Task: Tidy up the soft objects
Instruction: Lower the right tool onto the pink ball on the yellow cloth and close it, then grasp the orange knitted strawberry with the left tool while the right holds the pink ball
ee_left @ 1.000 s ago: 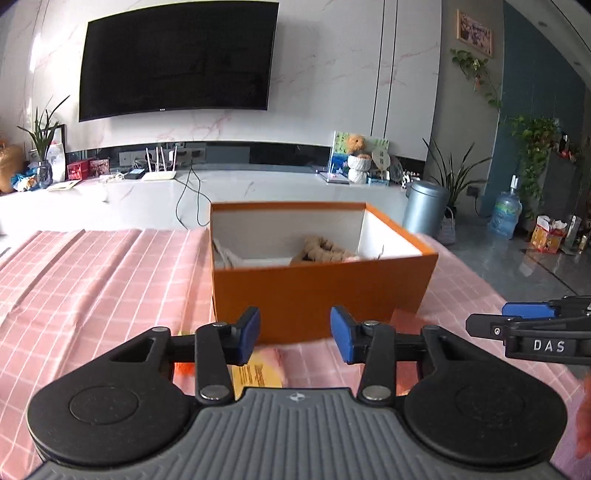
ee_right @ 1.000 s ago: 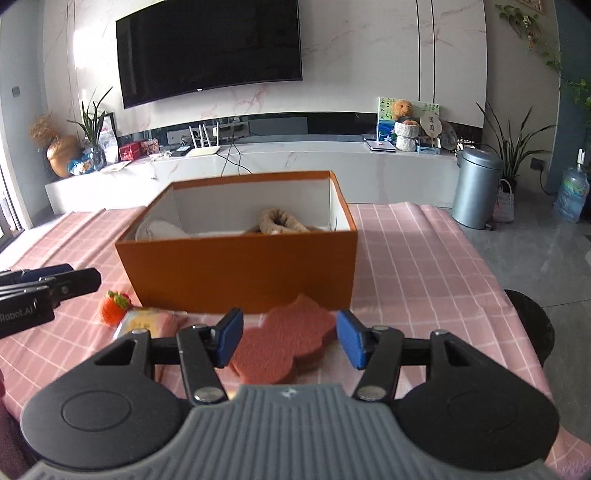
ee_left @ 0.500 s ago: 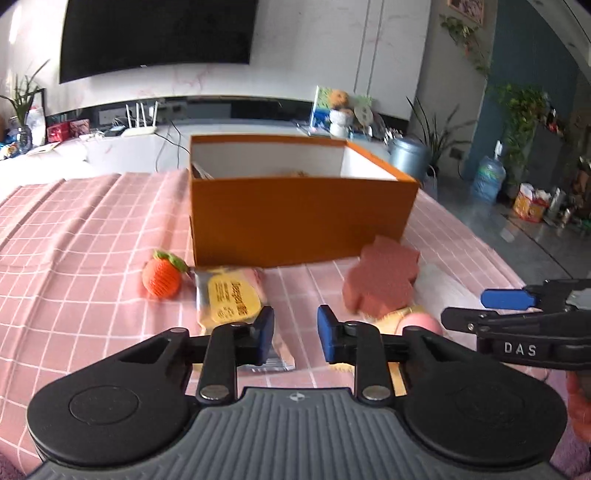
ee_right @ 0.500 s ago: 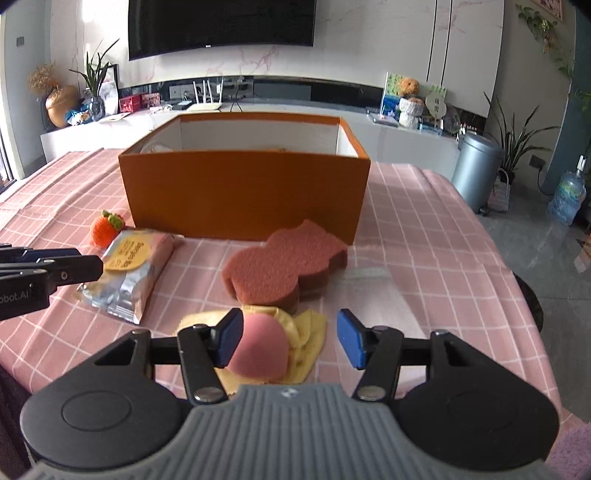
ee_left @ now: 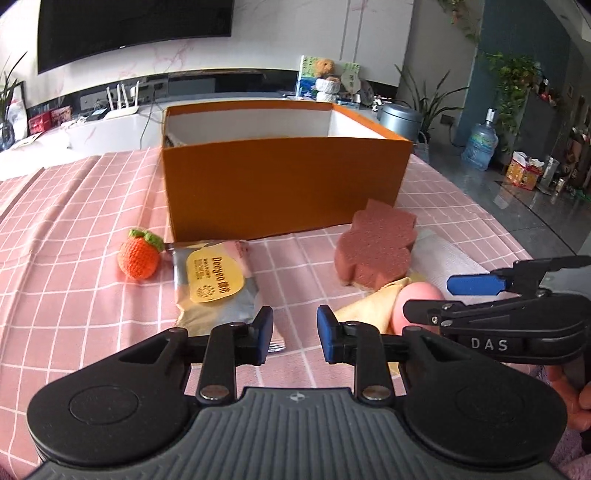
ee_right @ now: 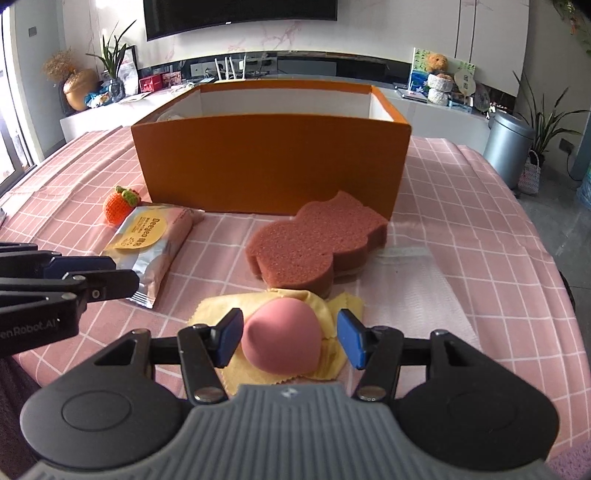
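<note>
Now, right gripper: wide apart around the pink puff, not pressing, probably ready to take it.
Left gripper: narrow gap, nothing held, just beside the packet.
Cloth: lies under the puff.
Sponge: farther.
Box: behind, open, likely the destination.

Looks like someone's living room: big wall-mounted TV at 12 o'clock, low media console, houseplants around 2, probably a router.
</note>
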`<state>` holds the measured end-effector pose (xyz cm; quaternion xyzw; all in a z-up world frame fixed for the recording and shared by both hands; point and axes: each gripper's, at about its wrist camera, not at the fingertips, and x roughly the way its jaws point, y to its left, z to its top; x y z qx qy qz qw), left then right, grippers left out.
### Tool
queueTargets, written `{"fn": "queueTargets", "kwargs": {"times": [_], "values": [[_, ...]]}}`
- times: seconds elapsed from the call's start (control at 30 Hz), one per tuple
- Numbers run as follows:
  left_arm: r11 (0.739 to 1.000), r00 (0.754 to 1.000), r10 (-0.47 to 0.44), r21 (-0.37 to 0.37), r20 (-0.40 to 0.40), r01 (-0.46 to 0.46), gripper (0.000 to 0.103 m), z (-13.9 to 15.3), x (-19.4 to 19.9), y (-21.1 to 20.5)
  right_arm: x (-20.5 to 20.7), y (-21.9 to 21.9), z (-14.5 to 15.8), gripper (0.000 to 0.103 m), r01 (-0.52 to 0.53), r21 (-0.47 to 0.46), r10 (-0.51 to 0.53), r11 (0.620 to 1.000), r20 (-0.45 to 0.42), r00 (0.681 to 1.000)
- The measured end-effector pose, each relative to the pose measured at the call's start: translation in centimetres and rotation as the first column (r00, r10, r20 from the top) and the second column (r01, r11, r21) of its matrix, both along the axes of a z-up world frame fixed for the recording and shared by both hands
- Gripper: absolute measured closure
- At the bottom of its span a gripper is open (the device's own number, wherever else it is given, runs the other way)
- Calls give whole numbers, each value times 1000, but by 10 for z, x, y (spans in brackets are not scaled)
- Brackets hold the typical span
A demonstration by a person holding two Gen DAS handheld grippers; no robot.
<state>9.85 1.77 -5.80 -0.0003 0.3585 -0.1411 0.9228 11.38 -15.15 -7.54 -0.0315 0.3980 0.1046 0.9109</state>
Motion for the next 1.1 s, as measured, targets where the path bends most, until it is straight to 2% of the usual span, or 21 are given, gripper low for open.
{"fn": "queueTargets", "kwargs": {"times": [0.1,0.27,0.37,0.53,0.73,0.8,0.93,1.0,1.1], "values": [[1000,1000,14,0,-16,-14,72,-1,2,4,5,-1,-7,47,-4,27,4,1000,-31,999],[1000,1000,11,2,-30,-11,72,-3,6,3,6,4,-9,55,-31,17,31,999,-31,999],[1000,1000,22,-1,-20,-22,72,0,7,7,4,4,-2,55,-31,24,32,999,-27,999],[997,997,75,-6,-21,-75,68,10,16,25,3,10,24,55,-78,47,76,996,48,996],[978,981,195,67,10,-196,66,16,35,52,33,36,36,55,-149,6,147,989,96,984],[975,977,213,59,15,-213,65,18,39,60,44,42,36,55,-154,-7,154,988,105,982],[974,975,222,42,0,-222,62,13,49,71,72,52,33,55,-174,29,173,984,55,983],[969,970,241,50,3,-241,59,11,57,78,83,60,30,55,-186,32,184,982,51,982],[969,970,242,57,6,-242,48,8,68,87,98,75,23,55,-204,17,204,979,37,978]]}}
